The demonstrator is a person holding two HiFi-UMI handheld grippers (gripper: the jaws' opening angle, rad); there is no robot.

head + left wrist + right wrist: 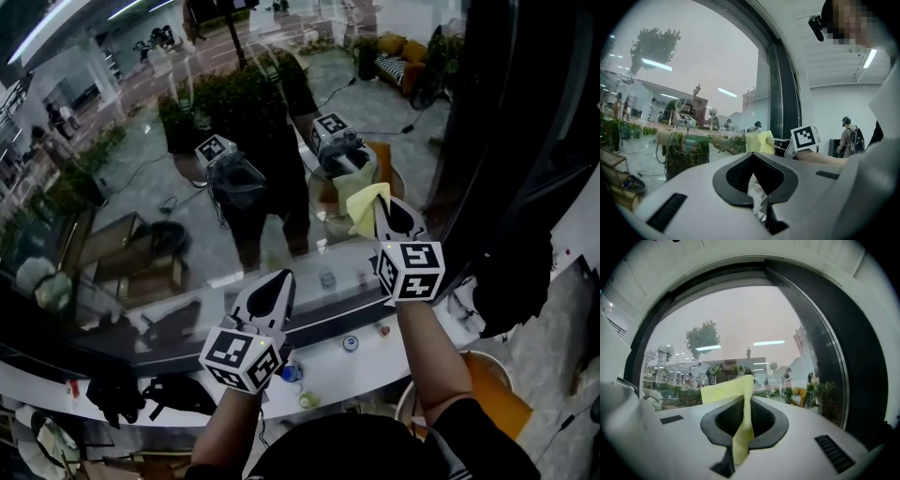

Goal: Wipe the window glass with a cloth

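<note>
The right tool pinches the yellow cloth up by the glass. The left tool is closed, lower down. The grip looks thin, so rubbing hard may pull the cloth out.

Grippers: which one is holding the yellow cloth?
The right gripper: the yellow cloth is pinched in it and sticks out past its tip. The left gripper is shut on a whitish scrap, not yellow.

Left hand-held gripper closed; right hand-held gripper pinches cloth.
</note>
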